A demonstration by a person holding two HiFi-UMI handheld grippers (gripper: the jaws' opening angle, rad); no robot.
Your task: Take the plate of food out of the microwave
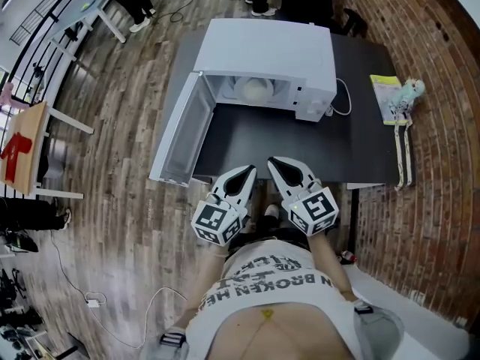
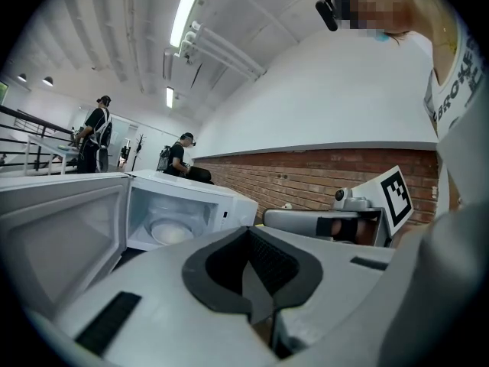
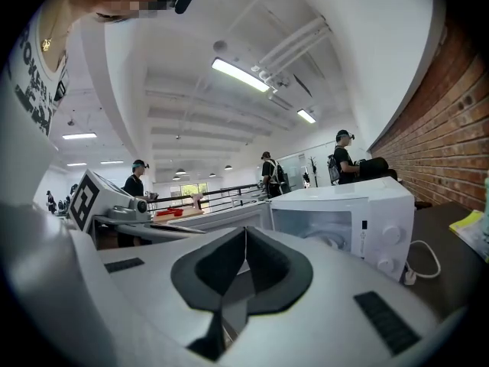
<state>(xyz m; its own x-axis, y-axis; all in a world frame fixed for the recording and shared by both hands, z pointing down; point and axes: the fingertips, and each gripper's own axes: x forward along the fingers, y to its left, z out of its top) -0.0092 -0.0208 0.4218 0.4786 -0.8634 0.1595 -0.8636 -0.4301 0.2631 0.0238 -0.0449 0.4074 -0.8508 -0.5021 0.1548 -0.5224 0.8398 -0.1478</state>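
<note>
A white microwave (image 1: 274, 58) stands on a dark table (image 1: 255, 137) with its door (image 1: 178, 130) swung wide to the left. Inside its cavity sits a white plate of pale food (image 1: 255, 89), also visible in the left gripper view as the plate (image 2: 170, 231) and faintly in the right gripper view (image 3: 330, 240). My left gripper (image 1: 247, 172) and right gripper (image 1: 276, 162) hover side by side at the table's near edge, well short of the microwave. Both are shut with nothing between their jaws.
A yellow-green booklet (image 1: 390, 96) and a small toy figure (image 1: 409, 92) lie at the table's right end by the brick wall. A white cable (image 1: 343, 100) loops beside the microwave. People stand beyond the table; a wooden desk (image 1: 26, 152) is at far left.
</note>
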